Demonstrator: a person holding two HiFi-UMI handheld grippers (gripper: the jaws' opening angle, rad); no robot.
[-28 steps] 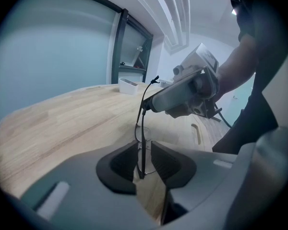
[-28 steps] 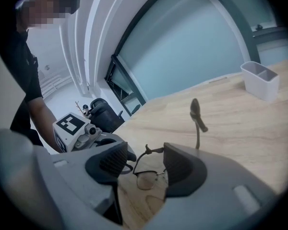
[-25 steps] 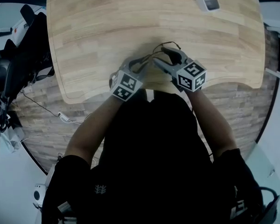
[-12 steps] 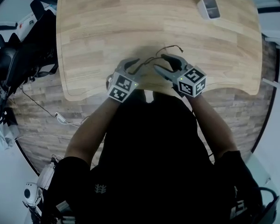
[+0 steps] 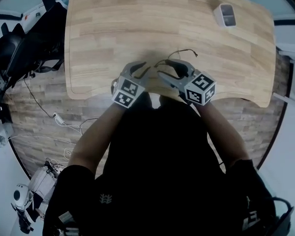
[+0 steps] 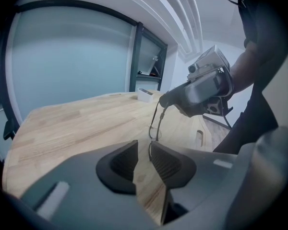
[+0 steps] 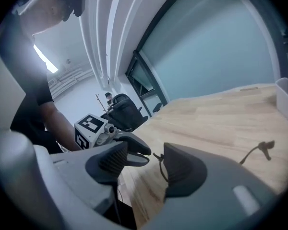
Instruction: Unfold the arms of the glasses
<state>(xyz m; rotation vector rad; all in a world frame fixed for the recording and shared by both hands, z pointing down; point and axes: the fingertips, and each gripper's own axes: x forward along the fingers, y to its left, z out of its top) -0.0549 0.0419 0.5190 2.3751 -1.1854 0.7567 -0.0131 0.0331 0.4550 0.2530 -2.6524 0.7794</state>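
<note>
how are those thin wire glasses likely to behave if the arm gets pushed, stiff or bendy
The glasses look like thin wire, so probably light and springy, likely to flex rather than stay stiff. One arm sticks out free over the table, so it may wobble when pushed.

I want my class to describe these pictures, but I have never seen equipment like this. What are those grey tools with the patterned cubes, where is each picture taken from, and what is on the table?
No robot here: a person holds a two-jaw gripper in each hand; the patterned cubes are part of them. The head view looks down from a camera on the person's head; the other two come from cameras riding on each gripper, looking along its jaws. On the wooden table stands a small white container. The left gripper has its jaws nearly together on thin wire-framed glasses, apparently pinching them. The right gripper has its jaws apart, the frame lying against one pad.
</note>
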